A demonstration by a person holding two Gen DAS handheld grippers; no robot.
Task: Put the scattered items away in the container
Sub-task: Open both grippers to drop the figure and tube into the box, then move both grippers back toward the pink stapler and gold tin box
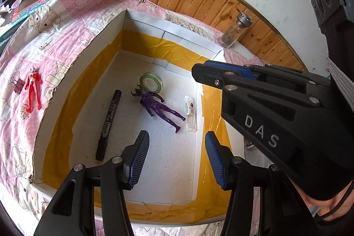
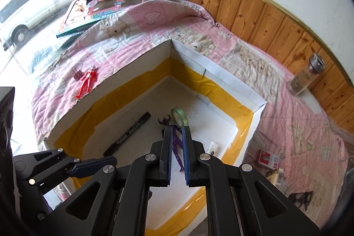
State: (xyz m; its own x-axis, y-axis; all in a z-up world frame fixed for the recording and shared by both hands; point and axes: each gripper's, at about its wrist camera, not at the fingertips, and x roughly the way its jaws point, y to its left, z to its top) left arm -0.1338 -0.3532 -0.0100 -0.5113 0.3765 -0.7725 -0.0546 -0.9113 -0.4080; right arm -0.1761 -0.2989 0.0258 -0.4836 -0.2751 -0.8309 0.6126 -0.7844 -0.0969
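Holding both grippers over the cardboard box [image 1: 115, 23], which is my landmark here: white papered walls, glossy yellow tape round the bottom edges, a rough white floor. My left gripper [image 1: 176, 155] hangs above the near end of the box with its ribbed blue pads spread wide, nothing between them. My right gripper [image 2: 177, 155] is over the box too, its pads drawn close with a narrow gap and nothing pinched.

Inside the box lie a glossy purple figure [image 1: 158, 106], a green tape roll [image 1: 151, 83] touching its head, a long black marker [image 1: 108, 124] and a small clear tube [image 1: 191, 113].

Outside the box's left wall, on the pink quilted blanket [image 1: 73, 21], a shiny red figure [image 1: 33, 89] lies flat beside a dark binder clip [image 1: 18, 85]. Beyond the box's far right corner stands a glass jar [image 1: 235, 31] with a metal lid.
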